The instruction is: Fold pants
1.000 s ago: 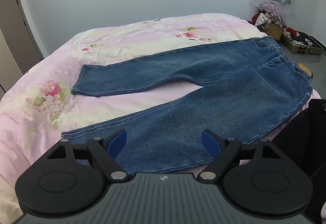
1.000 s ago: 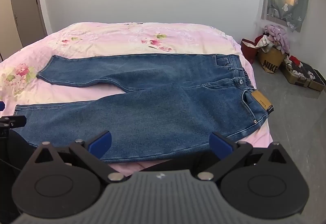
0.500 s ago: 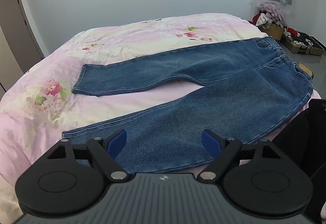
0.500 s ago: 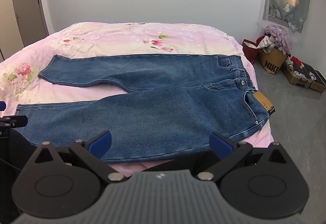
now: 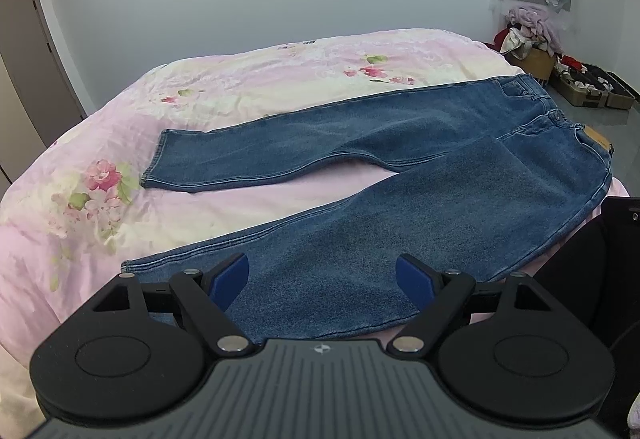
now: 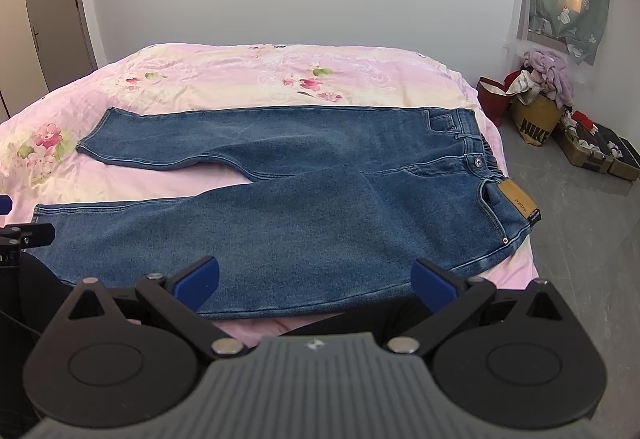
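A: Where do things stand with the jeans [image 6: 280, 207]?

B: They lie flat on the pink floral bedspread [image 6: 224, 79], unfolded, the 2 legs spread apart in a V with pink cloth showing between them. The waistband [image 6: 480, 159] points toward the bed's right edge; the hems [image 5: 154, 167] point left. No fold is made yet, so I judge this the very start.

A: And the claws?

B: The left gripper [image 5: 322, 277] and the right gripper [image 6: 314, 279] both have their blue pads spread wide with nothing between them, held above the near leg, not touching the denim.

A: Next move?

B: Probably bring 1 leg over the other. That calls for a pinch at the near hem [image 5: 132, 265] and another at the near waist corner [image 6: 516, 235], lifted together so the leg lands square.

A: How does the cloth look?

B: Mid-blue denim, fairly smooth, with a tan patch [image 6: 518, 201] at the waist.
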The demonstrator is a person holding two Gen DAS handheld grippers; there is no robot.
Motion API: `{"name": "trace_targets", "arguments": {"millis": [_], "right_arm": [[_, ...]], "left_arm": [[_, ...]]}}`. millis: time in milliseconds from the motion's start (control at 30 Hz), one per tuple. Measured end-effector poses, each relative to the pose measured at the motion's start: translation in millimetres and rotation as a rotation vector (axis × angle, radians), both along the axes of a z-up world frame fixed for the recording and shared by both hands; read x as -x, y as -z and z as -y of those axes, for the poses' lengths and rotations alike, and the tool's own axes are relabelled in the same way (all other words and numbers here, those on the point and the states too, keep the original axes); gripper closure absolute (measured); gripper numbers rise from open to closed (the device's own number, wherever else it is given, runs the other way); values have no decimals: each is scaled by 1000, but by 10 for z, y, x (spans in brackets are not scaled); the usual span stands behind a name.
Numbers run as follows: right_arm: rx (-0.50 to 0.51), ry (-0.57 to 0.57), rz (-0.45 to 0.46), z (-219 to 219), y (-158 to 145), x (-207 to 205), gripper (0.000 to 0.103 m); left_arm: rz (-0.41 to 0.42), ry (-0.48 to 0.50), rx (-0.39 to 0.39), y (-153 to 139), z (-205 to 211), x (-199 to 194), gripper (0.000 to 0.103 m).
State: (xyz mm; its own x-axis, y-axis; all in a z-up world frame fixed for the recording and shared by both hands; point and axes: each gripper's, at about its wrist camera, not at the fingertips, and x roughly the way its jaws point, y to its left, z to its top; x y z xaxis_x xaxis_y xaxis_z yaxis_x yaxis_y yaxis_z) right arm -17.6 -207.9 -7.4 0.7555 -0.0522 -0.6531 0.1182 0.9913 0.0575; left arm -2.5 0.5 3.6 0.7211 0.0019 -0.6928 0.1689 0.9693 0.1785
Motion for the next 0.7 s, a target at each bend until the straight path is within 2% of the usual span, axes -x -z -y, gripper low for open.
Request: {"name": "trace_targets", "arguments": {"millis": [700], "right_arm": [[7, -4, 4, -21, -34, 3, 5]], "left_arm": [[9, 7, 0, -20, 18, 25, 5]]}}
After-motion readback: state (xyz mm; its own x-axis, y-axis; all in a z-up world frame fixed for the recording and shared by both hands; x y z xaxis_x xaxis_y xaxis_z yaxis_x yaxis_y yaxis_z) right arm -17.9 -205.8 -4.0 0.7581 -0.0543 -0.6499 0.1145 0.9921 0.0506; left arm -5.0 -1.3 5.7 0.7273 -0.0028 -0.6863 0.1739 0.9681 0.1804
